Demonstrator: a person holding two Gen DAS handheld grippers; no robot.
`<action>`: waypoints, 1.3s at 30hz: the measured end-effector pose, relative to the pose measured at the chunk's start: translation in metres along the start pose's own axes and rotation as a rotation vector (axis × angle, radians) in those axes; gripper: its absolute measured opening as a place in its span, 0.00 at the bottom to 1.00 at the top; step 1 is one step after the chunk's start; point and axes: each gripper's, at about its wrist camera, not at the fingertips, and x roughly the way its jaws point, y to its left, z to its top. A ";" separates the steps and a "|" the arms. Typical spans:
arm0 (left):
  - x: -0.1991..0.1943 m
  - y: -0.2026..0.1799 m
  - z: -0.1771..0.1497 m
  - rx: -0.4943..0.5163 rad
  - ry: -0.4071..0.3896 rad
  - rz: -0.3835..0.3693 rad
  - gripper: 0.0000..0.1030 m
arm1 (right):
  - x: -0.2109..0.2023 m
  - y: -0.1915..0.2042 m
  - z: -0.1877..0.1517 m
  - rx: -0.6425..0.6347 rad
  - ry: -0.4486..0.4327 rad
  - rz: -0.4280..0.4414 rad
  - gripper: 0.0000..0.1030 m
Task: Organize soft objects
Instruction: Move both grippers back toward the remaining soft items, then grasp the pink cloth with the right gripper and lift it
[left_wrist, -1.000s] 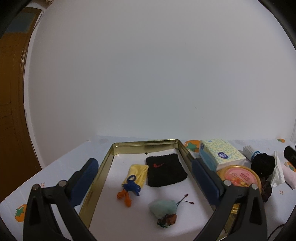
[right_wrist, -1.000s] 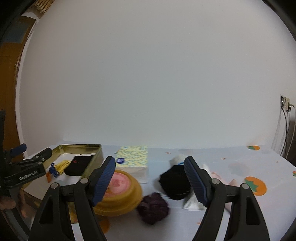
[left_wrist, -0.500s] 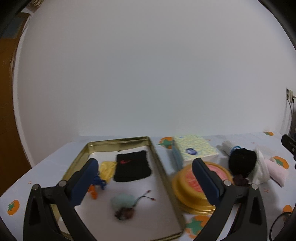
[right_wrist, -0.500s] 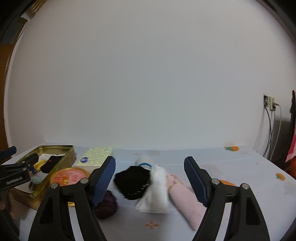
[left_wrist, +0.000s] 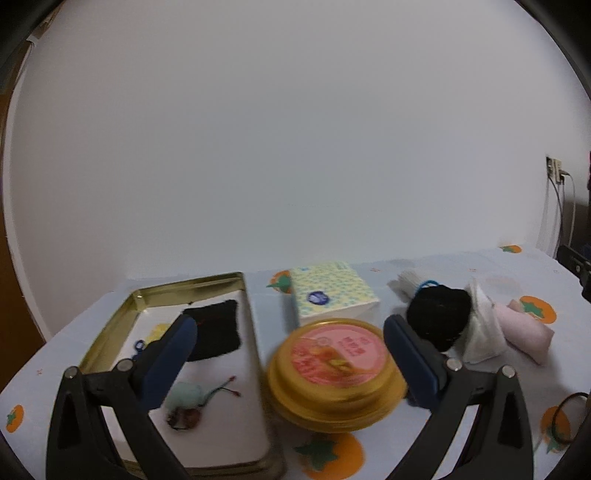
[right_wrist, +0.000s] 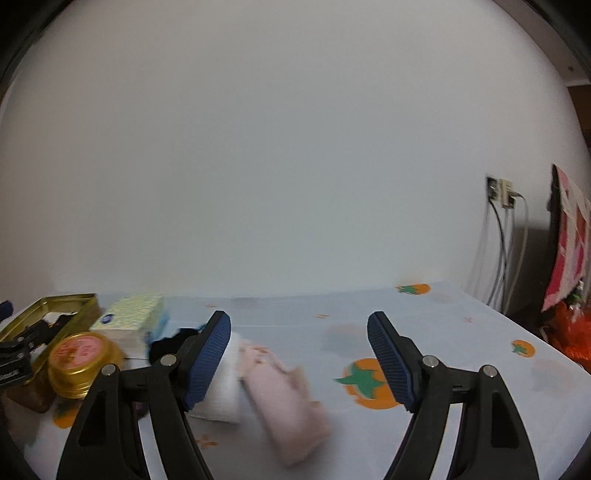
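Note:
A gold tin tray (left_wrist: 162, 291) at the left holds a black wristband (left_wrist: 218, 332), a yellow pouch (left_wrist: 159, 330), and a pale green pouch (left_wrist: 186, 395). My left gripper (left_wrist: 286, 354) is open and empty above a round gold tin (left_wrist: 334, 373). Right of it lie a black soft item (left_wrist: 437, 321), a white cloth (left_wrist: 480, 332) and a pink roll (left_wrist: 526, 330). My right gripper (right_wrist: 299, 354) is open and empty, with the pink roll (right_wrist: 288, 398) between and below its fingers and the white cloth (right_wrist: 221, 391) by the left finger.
A tissue pack (left_wrist: 332, 295) lies behind the round tin. The table has a white cloth with orange fruit prints (right_wrist: 369, 384). A wall socket with cables (right_wrist: 500, 192) and a dark board (right_wrist: 565, 236) stand at the right. A black hair band (left_wrist: 567, 417) lies near the right edge.
Both grippers have swung to the right. The left view went from the tray to the round tin. The right view went from the black item to the pink roll.

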 end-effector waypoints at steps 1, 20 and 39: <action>0.001 -0.004 0.000 0.003 0.007 -0.009 1.00 | 0.002 -0.007 0.000 0.015 0.009 -0.014 0.76; 0.020 -0.088 0.001 0.032 0.175 -0.274 1.00 | 0.066 -0.005 -0.012 -0.072 0.383 0.197 0.58; 0.020 -0.108 0.002 0.096 0.191 -0.257 1.00 | 0.072 -0.014 -0.027 -0.057 0.529 0.425 0.43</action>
